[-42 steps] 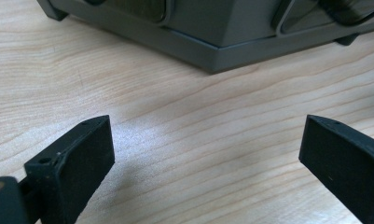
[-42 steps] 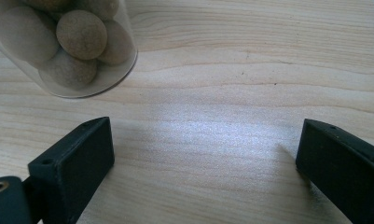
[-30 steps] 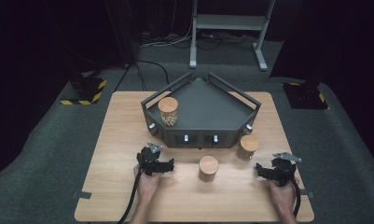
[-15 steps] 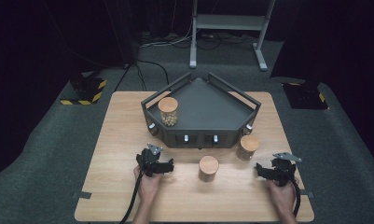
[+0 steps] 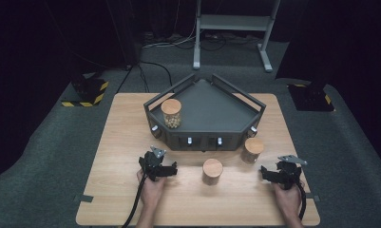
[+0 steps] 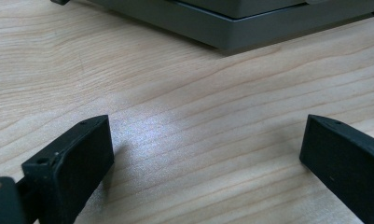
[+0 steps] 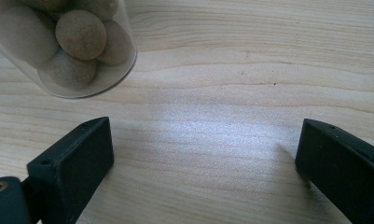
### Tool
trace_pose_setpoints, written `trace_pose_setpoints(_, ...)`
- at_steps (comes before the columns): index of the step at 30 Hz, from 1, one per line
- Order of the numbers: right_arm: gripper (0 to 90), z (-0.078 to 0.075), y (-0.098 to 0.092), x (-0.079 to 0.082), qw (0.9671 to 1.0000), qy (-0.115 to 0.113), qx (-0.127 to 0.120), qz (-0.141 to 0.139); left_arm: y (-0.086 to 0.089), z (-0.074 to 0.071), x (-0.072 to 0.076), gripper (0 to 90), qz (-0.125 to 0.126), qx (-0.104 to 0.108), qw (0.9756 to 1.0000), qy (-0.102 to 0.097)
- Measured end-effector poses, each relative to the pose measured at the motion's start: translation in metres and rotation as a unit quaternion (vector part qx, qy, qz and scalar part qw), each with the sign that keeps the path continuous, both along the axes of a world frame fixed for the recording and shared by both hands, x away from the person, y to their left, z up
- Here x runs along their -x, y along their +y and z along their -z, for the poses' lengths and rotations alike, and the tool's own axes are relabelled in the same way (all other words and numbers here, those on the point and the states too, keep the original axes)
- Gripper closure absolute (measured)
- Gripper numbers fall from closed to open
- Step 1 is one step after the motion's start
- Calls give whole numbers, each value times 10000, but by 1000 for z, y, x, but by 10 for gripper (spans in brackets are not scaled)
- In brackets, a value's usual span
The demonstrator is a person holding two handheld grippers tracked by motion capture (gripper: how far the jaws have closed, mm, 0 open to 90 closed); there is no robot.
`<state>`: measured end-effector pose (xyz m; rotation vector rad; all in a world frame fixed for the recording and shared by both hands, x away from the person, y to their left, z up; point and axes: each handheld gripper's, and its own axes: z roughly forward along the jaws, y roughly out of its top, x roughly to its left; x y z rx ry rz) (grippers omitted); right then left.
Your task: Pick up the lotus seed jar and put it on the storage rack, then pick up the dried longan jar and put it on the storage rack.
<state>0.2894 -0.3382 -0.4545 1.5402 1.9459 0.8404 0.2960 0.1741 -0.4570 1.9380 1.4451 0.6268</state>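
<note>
With both my left claw (image 5: 168,169) and right claw (image 5: 266,174) spread wide and empty on the desk (image 5: 121,142), the cork-lidded jar (image 5: 212,171) between them looks smooth, breakable glass, best pinched mid-body.

The high view is looking forward and down from above the person's side, taking in the whole counter (image 5: 131,123), the dark tray (image 5: 212,102) and the floor beyond. The left tool (image 6: 201,158) camera is sitting low and close over the wood, facing the tray's (image 6: 250,32) front edge. The right tool (image 7: 201,158) camera is looking just as closely at a jar (image 7: 68,46) also appearing from above.
</note>
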Motion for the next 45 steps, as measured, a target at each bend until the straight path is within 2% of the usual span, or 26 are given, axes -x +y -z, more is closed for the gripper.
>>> trace_pose_setpoints(23,17,-1,0,-3,10000,28,4,-7,0,0,0,28,1,-6,10000,-5)
trace_pose_setpoints(26,24,-2,-1,-3,10000,50,-53,-10,0,0,0,28,2,-7,10000,-9)
trace_pose_setpoints(33,21,-2,-10,3,9987,-20,-319,-391,0,0,0,28,4,-2,10000,-10)
trace_pose_setpoints(39,23,-3,-5,4,9971,-47,-334,-680,0,0,0,28,3,-2,10000,-10)
trace_pose_setpoints(45,26,-5,2,2,9959,-72,-366,-818,0,0,0,28,5,-3,10000,-8)
